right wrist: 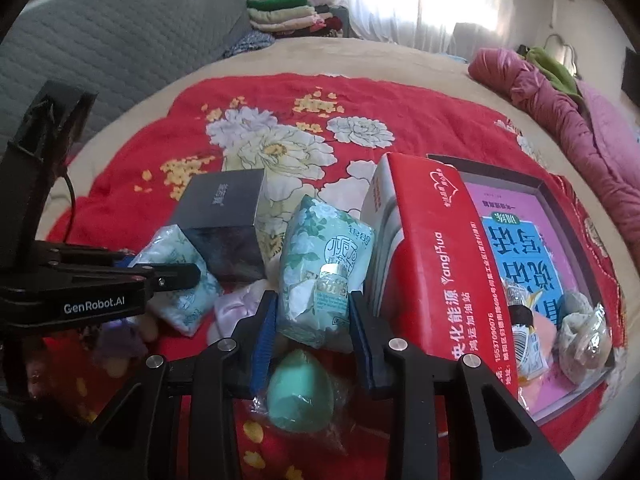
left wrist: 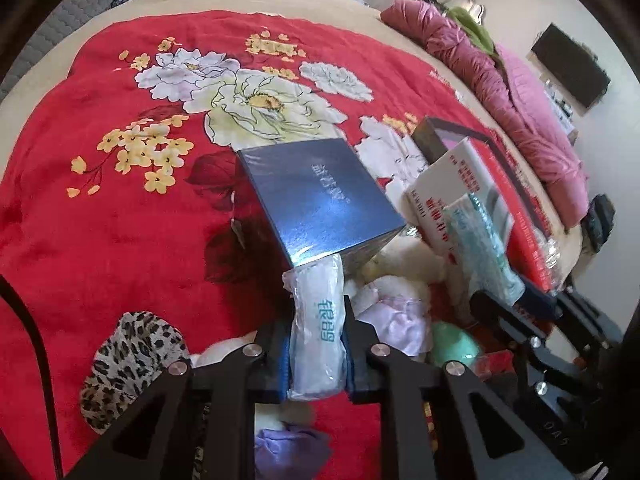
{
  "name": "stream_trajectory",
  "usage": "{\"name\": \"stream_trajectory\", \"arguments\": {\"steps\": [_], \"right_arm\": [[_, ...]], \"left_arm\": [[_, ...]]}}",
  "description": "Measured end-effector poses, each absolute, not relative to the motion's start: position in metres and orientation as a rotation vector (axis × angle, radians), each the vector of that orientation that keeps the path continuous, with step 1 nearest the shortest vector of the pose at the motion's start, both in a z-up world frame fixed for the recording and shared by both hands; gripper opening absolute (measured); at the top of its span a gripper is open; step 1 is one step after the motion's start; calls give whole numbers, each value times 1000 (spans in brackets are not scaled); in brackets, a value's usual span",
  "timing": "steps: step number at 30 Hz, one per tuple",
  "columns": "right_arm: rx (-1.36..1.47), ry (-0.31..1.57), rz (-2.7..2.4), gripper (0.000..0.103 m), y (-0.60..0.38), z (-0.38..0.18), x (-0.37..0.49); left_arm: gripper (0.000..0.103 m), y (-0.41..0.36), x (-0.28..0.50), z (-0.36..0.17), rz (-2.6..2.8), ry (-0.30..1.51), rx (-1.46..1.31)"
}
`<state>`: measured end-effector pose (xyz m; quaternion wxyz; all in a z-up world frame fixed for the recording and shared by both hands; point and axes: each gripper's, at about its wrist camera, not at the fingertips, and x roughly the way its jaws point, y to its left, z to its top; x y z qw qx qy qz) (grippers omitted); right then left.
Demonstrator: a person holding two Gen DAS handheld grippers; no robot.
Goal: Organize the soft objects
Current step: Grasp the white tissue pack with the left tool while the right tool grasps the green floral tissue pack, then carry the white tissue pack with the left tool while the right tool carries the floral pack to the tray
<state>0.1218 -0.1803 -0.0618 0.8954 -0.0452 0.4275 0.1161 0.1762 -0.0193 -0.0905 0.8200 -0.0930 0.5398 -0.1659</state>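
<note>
Both grippers are loaded at once. Left gripper has its blue pads pinched hard on a white tissue pack, the wrapper bulging above and below the jaws; the right wrist view shows that same pack from the side, just beside the dark gift box. Right gripper stands around a green floral tissue pack with a small bottle in front of it. Its left pad looks to be touching the wrapper, but I can't tell whether the right one presses, so that grip is unconfirmed.

My read: these soft packs are being sorted out of the clutter near the blanket's lower right. To do it well, lift each pack straight up before swinging. The left one sits tight against the box's corner, and the right one leans on the red carton, which looks ready to tip if dragged. Squeeze the middle of the pack, not a loose flap. A mint sponge lies under the right jaws, and the open tray at the right edge already holds small things, a likely home.

All of it rests on a red floral blanket spread over a bed. A pink quilt is bunched along the far right edge, folded clothes are stacked beyond the far corner by a bright curtained window, and a leopard-print cloth lies near the front left.
</note>
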Motion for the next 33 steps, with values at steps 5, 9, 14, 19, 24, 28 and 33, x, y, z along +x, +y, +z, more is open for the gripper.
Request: {"name": "stream_trajectory", "arguments": {"steps": [5,9,14,19,24,28,33], "right_arm": [[-91,845,274,36,-174,-49,113],[-89,824,284,36,-173,-43,111],[-56,795,286,36,-182,-31,108],[-18,765,281,36,-193,-19,105],[14,738,264,36,-206,-8,101],[49,714,240,36,-224,2,99],[101,692,212,36,-246,10,99]], "left_arm": [[19,-17,168,-79,-348,1120,-199],[19,-13,161,-71,-337,1104,-206],[19,-13,149,-58,-326,1080,-201],[19,-18,140,-43,-310,1054,-181],[19,-25,131,-30,-296,1037,-168],[20,-39,127,-20,-297,1024,-148],[19,-61,127,-7,-316,1012,-126]]}}
